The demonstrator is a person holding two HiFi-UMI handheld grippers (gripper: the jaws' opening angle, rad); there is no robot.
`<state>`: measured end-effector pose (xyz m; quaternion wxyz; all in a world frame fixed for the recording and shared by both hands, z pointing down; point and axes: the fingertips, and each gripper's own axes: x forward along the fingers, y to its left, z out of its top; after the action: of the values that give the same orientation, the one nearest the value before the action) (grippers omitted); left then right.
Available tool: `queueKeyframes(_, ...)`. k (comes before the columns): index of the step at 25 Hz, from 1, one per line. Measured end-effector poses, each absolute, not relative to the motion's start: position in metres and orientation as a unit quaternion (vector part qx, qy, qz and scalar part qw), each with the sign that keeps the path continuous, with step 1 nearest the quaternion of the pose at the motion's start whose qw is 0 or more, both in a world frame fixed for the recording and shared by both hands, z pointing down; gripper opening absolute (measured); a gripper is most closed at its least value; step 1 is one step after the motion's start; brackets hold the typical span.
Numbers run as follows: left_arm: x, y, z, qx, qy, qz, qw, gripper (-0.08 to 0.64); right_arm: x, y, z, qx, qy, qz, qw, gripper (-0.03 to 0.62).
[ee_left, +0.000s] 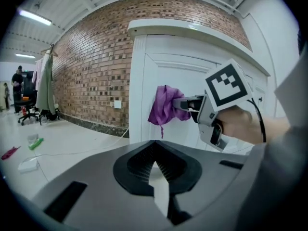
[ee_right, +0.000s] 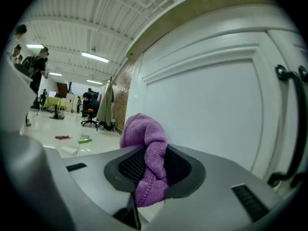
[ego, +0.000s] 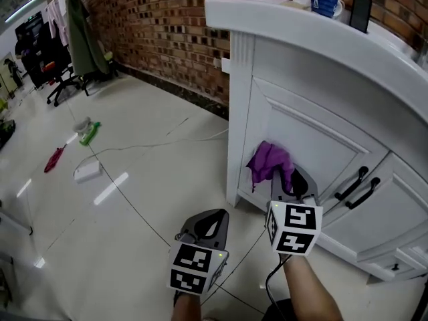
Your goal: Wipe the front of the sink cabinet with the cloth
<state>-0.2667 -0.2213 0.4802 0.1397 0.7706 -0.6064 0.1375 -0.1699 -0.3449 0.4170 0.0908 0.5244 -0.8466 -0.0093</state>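
Observation:
The white sink cabinet stands at the right, its panelled door front facing me. A purple cloth is bunched against the lower left of that door. My right gripper is shut on the cloth, and the cloth hangs between its jaws just before the door panel. The left gripper view shows the cloth and the right gripper at the cabinet. My left gripper hovers lower and to the left, off the cabinet, jaws shut and holding nothing.
Two dark door handles sit right of the cloth. A blue mug and a dark bottle stand on the counter. On the tiled floor lie a white box, a green item, a red item and a cable.

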Motion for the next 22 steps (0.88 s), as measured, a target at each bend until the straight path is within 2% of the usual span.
queueKeyframes(4,-0.247,-0.227,0.475,0.781,-0.596,0.144,0.117,0.005,-0.127,-0.332,0.419,0.547,-0.835,0.032,0.053,0.1)
queueKeyframes(9,-0.21,-0.234,0.48,0.803,-0.562,0.169,0.104,0.005,-0.078,-0.317,0.429,0.577,-0.813,0.069,0.038,0.1)
queueKeyframes(18,-0.167,-0.242,0.482,0.824,-0.53,0.17,0.099,0.005,-0.031,-0.298,0.453,0.584,-0.796,0.159,0.003,0.1)
queueKeyframes(22,-0.158,-0.239,0.483,0.827,-0.524,0.18,0.094,0.005,-0.016,-0.295,0.48,0.585,-0.787,0.194,0.011,0.1)
